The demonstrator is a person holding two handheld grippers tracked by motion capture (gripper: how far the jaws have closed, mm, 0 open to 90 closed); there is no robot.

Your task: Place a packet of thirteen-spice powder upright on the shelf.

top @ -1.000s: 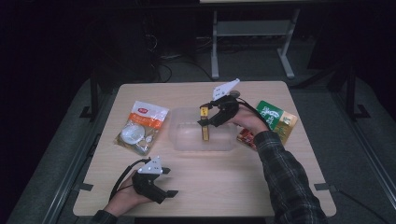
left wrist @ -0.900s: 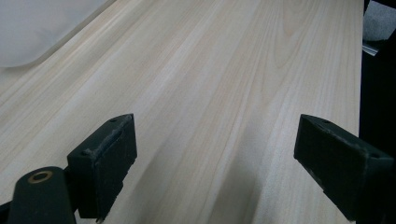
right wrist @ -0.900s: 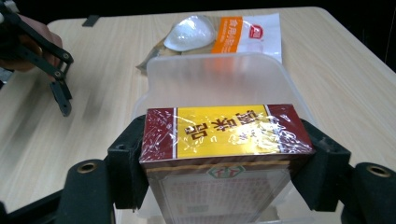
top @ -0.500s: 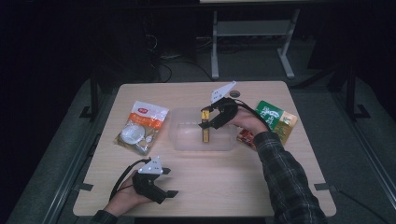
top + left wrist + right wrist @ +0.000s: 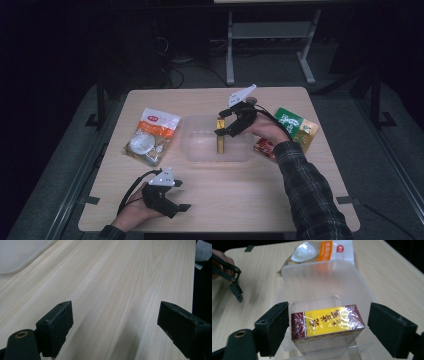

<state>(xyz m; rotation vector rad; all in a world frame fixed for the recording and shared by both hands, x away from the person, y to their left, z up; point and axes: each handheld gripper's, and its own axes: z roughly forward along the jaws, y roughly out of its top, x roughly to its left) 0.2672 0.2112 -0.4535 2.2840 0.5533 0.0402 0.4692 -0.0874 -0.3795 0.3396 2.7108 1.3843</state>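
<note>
Left claw [image 5: 172, 205] low at near left edge of surface [image 5: 280, 210], jaws spread wide over bare wood, nothing between. Snack bag [image 5: 151, 135] left of centre, just beside clear tub [image 5: 200, 147]. Yellow box [image 5: 220, 142] standing in tub, top edge above rim. Right claw [image 5: 328, 326] straddling box, jaws just opened wide, narrow gaps both sides. Green packet [image 5: 295, 127] near right edge, open wood in front.

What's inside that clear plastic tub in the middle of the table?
A yellow and brown box stands inside the clear tub, between the open jaws of the right tool, which have just been opening. The box hides the tub floor beneath it.
</note>
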